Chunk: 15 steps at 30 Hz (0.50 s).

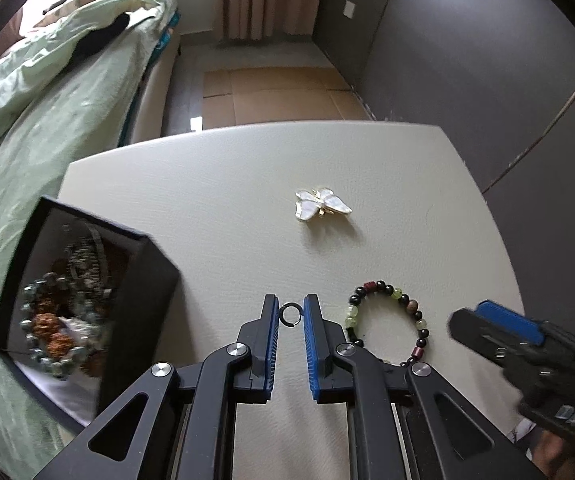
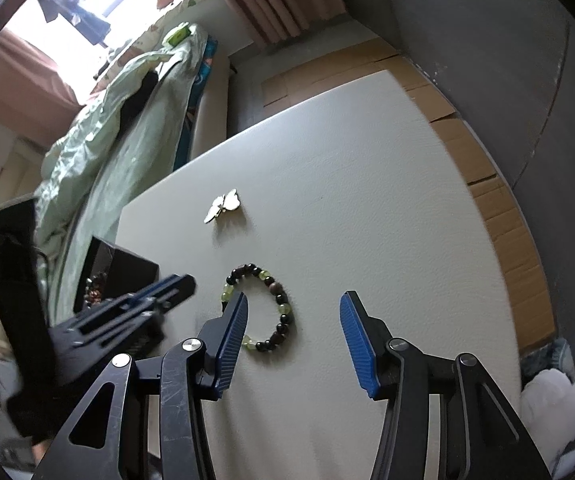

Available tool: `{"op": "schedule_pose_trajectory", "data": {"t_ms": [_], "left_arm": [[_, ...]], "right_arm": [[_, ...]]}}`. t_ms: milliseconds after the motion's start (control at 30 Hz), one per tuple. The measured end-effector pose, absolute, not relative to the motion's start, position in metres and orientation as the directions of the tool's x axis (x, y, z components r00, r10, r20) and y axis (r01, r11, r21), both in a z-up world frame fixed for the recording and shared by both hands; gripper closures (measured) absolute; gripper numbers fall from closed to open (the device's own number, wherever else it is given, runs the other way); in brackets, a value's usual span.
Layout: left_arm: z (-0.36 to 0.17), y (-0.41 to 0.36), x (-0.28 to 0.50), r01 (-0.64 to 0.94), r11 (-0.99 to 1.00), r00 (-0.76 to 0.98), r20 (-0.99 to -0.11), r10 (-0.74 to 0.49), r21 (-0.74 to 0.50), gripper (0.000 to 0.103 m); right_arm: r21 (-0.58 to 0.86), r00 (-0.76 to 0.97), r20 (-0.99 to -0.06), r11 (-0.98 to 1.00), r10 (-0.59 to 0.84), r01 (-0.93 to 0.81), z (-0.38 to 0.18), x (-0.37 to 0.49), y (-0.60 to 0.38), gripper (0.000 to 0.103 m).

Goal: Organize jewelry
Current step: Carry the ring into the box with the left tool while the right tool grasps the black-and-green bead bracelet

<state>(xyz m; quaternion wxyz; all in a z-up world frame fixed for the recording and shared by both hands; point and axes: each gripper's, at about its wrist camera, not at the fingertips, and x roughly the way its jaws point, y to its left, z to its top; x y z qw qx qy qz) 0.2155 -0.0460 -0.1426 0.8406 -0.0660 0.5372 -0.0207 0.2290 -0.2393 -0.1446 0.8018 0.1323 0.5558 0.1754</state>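
Note:
My left gripper [image 1: 290, 307] is shut on a small dark ring [image 1: 290, 315], pinched between its blue pads above the table. A black jewelry box [image 1: 127, 304] holding several bead bracelets stands just to its left. A beaded bracelet [image 1: 387, 320] of black, green and red beads lies on the table to its right; it also shows in the right wrist view [image 2: 261, 306]. A white butterfly brooch [image 1: 321, 204] lies further away, also seen in the right wrist view [image 2: 223, 205]. My right gripper [image 2: 293, 304] is open, hovering over the bracelet.
The cream table [image 1: 247, 184] ends at a bed with green bedding [image 1: 27, 128] on the left and a dark wall [image 1: 487, 60] on the right. Cardboard [image 1: 279, 96] lies on the floor beyond. The left gripper shows in the right wrist view [image 2: 127, 316].

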Motion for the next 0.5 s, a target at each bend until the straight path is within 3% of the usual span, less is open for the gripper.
{"op": "schedule_pose_trajectory", "data": {"t_ms": [500], "left_arm": [[-0.101, 0.013, 0.185, -0.103, 0.98, 0.511, -0.854, -0.096, -0.172, 0.09]], "right_arm": [[0.248, 0.313, -0.896, 0.939, 0.316, -0.238, -0.153, 0.226, -0.186, 0.055]]}}
